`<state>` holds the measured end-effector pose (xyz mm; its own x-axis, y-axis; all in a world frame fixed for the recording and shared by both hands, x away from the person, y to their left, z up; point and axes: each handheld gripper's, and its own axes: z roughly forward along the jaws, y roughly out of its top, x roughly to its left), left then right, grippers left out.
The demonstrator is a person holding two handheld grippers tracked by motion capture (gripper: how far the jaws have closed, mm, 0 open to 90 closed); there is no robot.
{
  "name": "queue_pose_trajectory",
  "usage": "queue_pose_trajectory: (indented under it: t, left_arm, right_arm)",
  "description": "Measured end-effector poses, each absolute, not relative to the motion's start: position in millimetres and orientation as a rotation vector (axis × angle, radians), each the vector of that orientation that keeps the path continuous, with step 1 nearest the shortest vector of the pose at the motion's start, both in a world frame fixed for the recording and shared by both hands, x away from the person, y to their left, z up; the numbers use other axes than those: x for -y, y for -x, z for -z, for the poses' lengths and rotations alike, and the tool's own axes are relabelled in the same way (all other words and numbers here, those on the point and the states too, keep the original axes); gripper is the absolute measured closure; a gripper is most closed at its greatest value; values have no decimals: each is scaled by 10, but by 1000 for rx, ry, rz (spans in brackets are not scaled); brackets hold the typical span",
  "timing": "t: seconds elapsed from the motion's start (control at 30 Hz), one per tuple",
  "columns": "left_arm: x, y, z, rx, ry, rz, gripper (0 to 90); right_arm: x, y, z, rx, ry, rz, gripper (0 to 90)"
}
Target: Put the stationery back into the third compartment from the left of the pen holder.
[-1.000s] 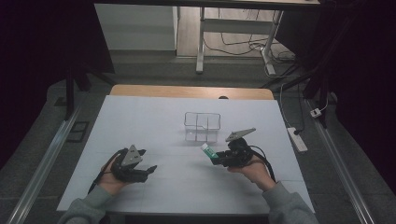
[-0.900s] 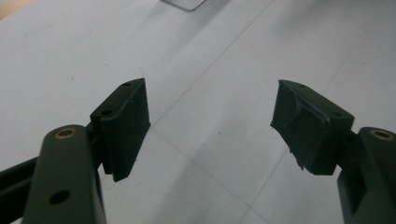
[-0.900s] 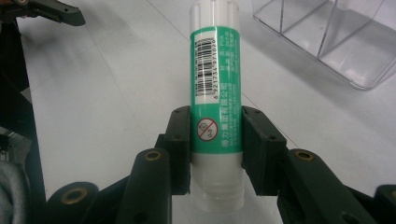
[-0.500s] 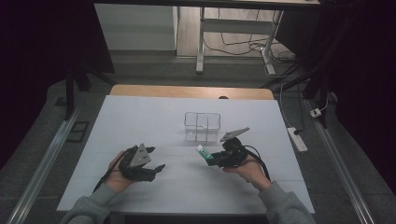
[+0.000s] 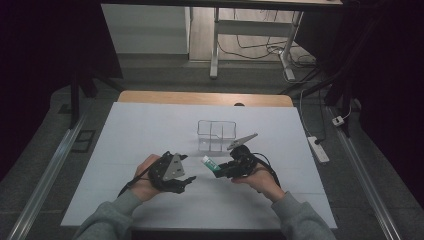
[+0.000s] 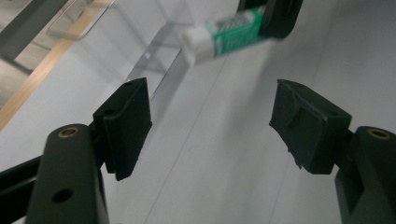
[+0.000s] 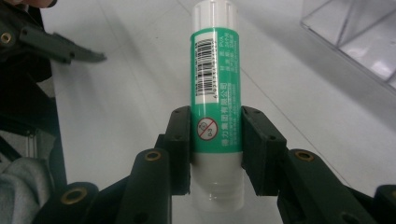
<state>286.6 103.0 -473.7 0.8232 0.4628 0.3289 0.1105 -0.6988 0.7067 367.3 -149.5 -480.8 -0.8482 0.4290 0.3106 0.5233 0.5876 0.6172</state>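
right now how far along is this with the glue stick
Done: the glue stick is picked up, clamped between the right gripper fingers and off the table. In hand: the left gripper stands open just short of its white cap end, seemingly for a handover or to uncap it. Left: the clear divided organizer behind looks empty, so placing the stick there is probably still ahead.

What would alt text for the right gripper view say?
The right gripper has its jaws shut on a green-and-white glue stick above the white table. A clear plastic organizer sits at upper right, and the left gripper at upper left.
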Motion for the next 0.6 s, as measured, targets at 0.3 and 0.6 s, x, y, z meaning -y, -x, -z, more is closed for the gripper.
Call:
queue_pose_trajectory:
  t: [0.3,0.6]
  left_arm:
    - [-879,-2942,4820,-380,-2346,-646,284]
    - [-814,-2963,4854,-320,-2377,-649,295]
  right_arm:
    - [1484,-3695,4814,2674,778,1076,640]
    - [1381,-3709,4870,2665,733,992,640]
